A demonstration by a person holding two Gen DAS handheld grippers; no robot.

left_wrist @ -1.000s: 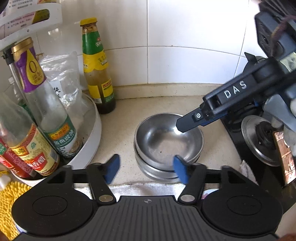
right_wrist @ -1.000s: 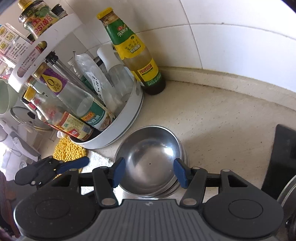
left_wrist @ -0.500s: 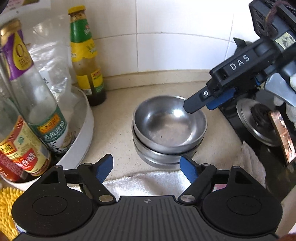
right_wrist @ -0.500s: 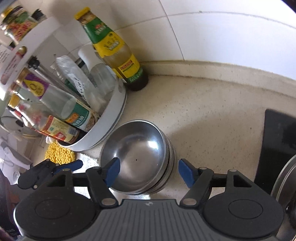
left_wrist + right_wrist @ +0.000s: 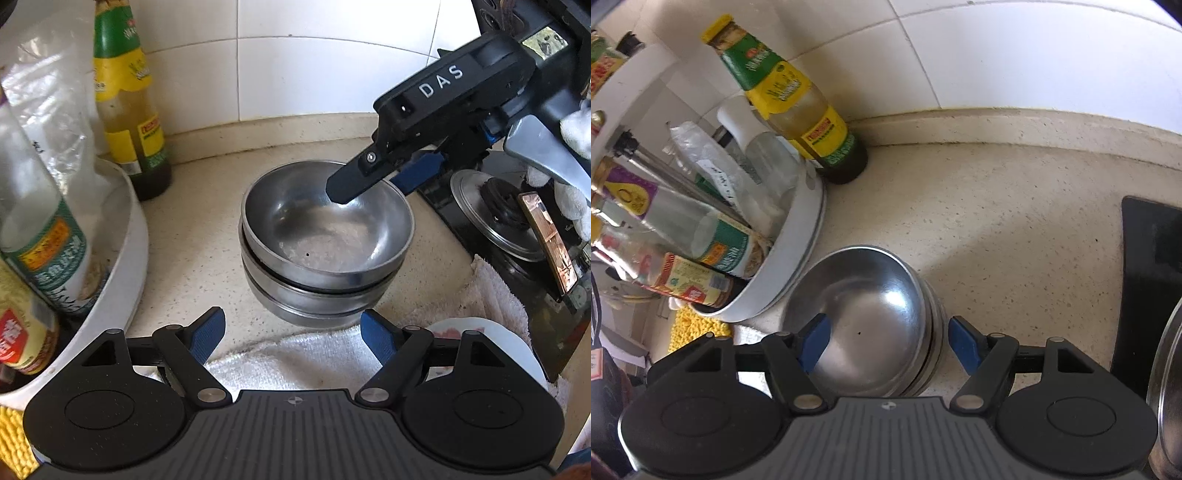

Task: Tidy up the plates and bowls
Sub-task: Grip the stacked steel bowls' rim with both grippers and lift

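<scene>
Along the back edge of the speckled beige stone countertop [image 5: 1015, 229], where it meets the white tiled wall [image 5: 1034, 55], everything sits close together. Largest is the round white plastic condiment rack [image 5: 125, 258] at the counter's left side, crowded with glass sauce bottles; a green-and-yellow labelled glass bottle [image 5: 798, 103] stands just beside it, against the back edge. A black glass stove top [image 5: 1152, 266] occupies the counter's right side, and a white terry towel [image 5: 314, 350] lies along the front edge.

Between rack and stove stands the stack of nested stainless-steel bowls [image 5: 325, 236], its near side touching the towel. The top bowl sits slightly tilted in the ones below.

The left gripper [image 5: 291, 334], black with blue pads, hovers over the towel with its jaws wide apart. The stack lies just ahead of its fingertips [image 5: 208, 330], centred on the gap but not between them, and neither pad touches it.

The right gripper [image 5: 888, 341] reaches in from the stove side, jaws also wide. In its own view the left pad hangs over the top bowl's hollow and the right pad stands outside the stack's rim, so the rim's right side lies between the fingers; no pad presses on metal. From the left wrist view, one black finger [image 5: 354, 181] points down over the far rim.
</scene>
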